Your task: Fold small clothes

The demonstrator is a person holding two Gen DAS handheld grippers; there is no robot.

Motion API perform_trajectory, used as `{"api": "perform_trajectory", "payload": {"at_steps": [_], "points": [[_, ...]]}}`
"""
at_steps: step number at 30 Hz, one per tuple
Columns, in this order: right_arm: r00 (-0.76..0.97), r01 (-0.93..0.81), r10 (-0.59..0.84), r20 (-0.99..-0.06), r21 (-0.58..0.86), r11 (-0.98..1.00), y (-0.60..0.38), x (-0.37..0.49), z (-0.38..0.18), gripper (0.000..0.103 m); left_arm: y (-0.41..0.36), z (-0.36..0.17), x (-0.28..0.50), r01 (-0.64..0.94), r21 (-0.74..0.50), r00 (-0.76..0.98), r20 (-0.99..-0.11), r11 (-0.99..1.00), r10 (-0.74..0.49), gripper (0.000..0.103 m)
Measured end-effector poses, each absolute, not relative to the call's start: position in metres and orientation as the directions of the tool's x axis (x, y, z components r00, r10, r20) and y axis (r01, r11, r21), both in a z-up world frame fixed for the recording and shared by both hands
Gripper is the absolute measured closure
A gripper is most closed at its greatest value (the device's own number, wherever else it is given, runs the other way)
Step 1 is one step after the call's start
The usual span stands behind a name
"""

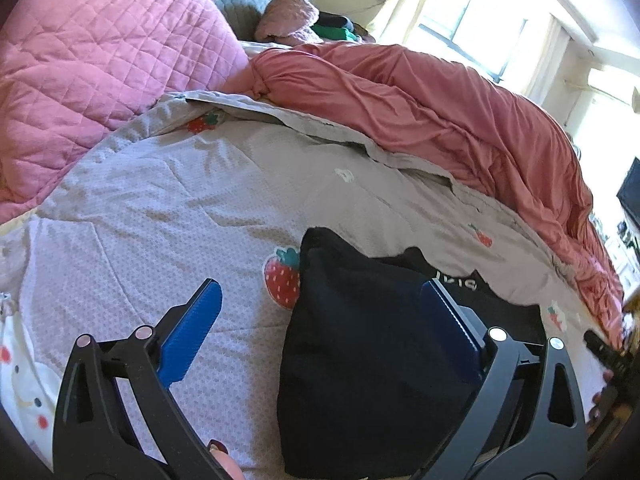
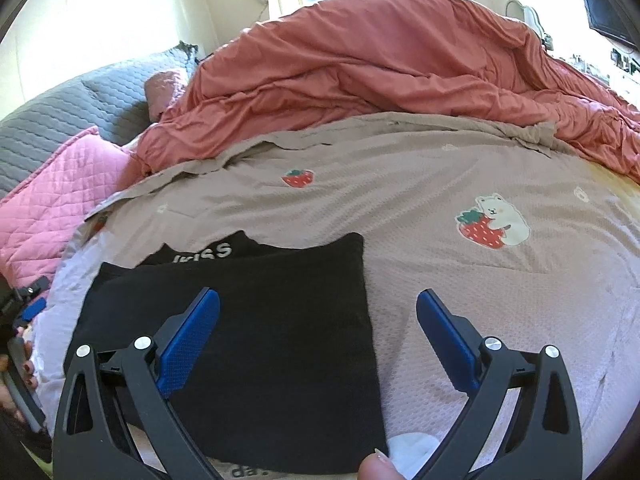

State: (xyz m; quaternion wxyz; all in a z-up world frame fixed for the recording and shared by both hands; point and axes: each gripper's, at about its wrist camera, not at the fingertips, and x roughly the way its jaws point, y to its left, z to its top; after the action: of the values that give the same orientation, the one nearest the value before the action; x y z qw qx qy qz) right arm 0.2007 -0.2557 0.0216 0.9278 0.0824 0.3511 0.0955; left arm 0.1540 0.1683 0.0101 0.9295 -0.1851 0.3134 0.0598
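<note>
Both grippers are hovering over the bed, tilting down toward the sheet, and both are standing released with nothing between their blue pads. The left gripper is holding its jaws spread wide; its left pad is hanging above bare sheet beside a strawberry print, while its right pad is showing in front of the black garment. From this view the garment is lying flat on the sheet, filling the right half of the gap between the jaws and running on under the right one, with no pad pressing on it. The right gripper is likewise gaping open: its left pad is sitting over the garment, and its right pad over plain sheet beyond the cloth's right edge. The garment is lying folded, a strip with white lettering peeking out at its far edge. A fingertip is showing at the bottom of the right view, and a hand gripping the other tool is appearing at its left edge. Behind the garment a rumpled red quilt is heaping across the bed, with a pink pillow and a grey headboard off to the left.
</note>
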Motion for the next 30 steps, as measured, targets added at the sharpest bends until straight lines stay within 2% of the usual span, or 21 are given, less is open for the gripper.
{"api": "perform_trajectory", "payload": {"at_steps": [13,18,30], "points": [[0.739,-0.267,0.322,-0.592,0.182,0.946,-0.199,0.169,0.049,0.005,0.166,0.007,0.135,-0.211,-0.286,0.79,-0.613,0.935,-0.009,0.01],[0.721,-0.36,0.383,-0.577,0.16,0.919,-0.161,0.151,0.057,0.005,0.171,0.004,0.127,-0.239,-0.25,0.775,-0.631,0.938,0.029,0.01],[0.634,-0.545,0.492,-0.597,0.107,0.831,-0.075,0.125,0.055,0.005,0.202,-0.001,0.119,-0.338,-0.317,0.766,-0.64,0.886,0.063,0.01]]}}
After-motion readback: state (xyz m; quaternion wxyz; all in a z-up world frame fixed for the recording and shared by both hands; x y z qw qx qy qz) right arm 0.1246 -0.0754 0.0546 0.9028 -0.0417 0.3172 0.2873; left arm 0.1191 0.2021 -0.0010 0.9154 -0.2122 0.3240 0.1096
